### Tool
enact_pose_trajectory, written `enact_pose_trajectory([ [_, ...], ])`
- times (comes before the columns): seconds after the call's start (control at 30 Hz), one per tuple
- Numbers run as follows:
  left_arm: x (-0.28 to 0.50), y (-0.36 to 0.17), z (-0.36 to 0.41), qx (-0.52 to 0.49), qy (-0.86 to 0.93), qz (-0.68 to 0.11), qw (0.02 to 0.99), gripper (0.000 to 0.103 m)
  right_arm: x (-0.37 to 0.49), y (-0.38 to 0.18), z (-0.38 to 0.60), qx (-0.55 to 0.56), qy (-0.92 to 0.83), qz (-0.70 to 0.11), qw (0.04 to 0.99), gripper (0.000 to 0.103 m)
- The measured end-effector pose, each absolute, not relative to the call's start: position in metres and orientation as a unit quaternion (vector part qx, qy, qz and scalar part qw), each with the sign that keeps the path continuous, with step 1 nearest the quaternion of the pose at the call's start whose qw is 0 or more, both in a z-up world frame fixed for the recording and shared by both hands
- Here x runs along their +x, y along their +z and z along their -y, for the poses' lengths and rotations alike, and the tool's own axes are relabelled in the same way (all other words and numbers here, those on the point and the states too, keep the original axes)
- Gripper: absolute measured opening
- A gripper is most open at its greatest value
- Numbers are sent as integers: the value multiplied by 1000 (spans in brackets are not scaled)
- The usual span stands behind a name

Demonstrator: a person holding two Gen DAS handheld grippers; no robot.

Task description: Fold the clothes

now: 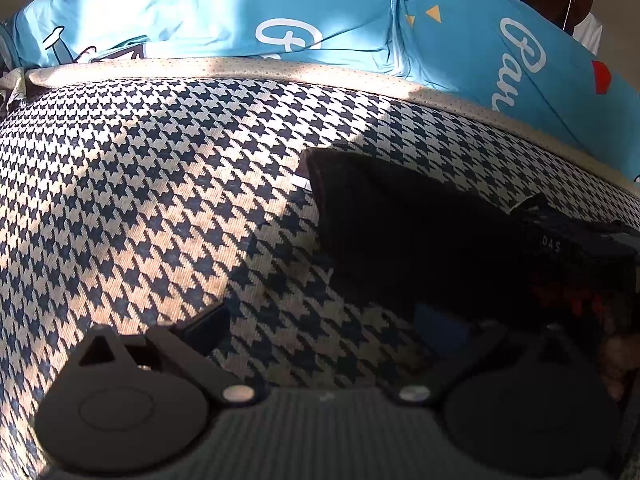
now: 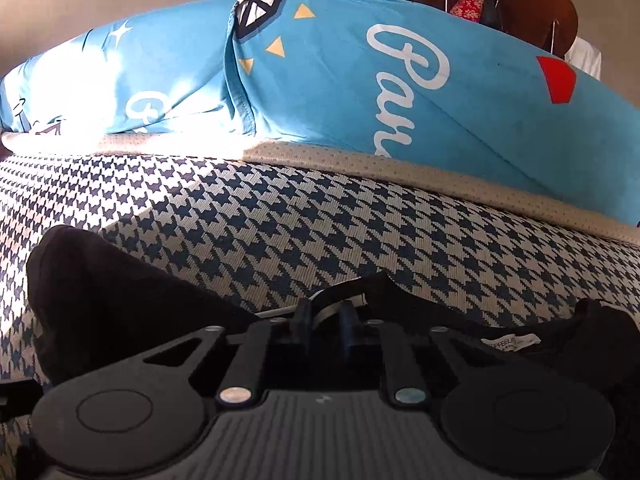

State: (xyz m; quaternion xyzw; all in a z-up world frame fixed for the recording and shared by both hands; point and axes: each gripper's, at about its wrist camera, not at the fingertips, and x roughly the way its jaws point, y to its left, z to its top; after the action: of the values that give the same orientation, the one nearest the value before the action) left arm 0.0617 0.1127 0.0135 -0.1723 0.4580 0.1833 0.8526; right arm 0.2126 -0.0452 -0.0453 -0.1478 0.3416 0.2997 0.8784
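Left wrist view: the left gripper (image 1: 324, 320) hangs low over a bed covered in a dark blue and cream houndstooth bedspread (image 1: 160, 168). Its fingers stand wide apart; the left fingertip (image 1: 208, 320) lies on or just above the bedspread, and the right one is lost in shadow under a black garment (image 1: 400, 240), so whether it touches the cloth cannot be told. Nothing shows between the fingers but the bedspread. The black garment lies on the bedspread to the right of the gripper's middle, one rounded end pointing up and left, with a small white scrap at its edge. At the far right a dark device (image 1: 580, 244) sits on the garment; the letters "DAS" can be read on it. Beyond a beige dotted border, blue pillows (image 1: 280, 12) lie along the head of the bed, with white script starting "Pa".

Right wrist view: the right gripper (image 2: 325, 316) has its fingers drawn close together, pinching a black edge of the garment (image 2: 120, 312) with a white strip at the fold. The garment spreads to both sides of the fingers across the bedspread (image 2: 360, 232). A white label (image 2: 512, 342) on the cloth at the right carries small print that seems to read "TOPFEEL", though it is blurred. The blue pillow (image 2: 320, 92) behind shows white script, yellow triangles and a red patch.
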Motion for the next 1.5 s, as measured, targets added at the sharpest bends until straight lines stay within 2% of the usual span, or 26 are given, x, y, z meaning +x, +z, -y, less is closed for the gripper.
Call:
enact_pose_trajectory([
  [0.6,64,10,-115,-169,198,-463,847,103,247,-8,42,45,238,-244,939,8],
  [0.77,65,10,-118,-173,203,-463,845,103,244,-8,42,41,218,-249,943,11],
  [1.0,65,11,-121,-176,217,-459,843,103,218,15,31,-11,256,-197,946,18],
  [1.17,62,14,-126,-182,232,-456,840,103,204,9,14,-36,399,-251,881,18],
  [1.5,53,10,-125,-169,223,-484,829,103,162,-8,-15,-128,524,-306,784,19],
])
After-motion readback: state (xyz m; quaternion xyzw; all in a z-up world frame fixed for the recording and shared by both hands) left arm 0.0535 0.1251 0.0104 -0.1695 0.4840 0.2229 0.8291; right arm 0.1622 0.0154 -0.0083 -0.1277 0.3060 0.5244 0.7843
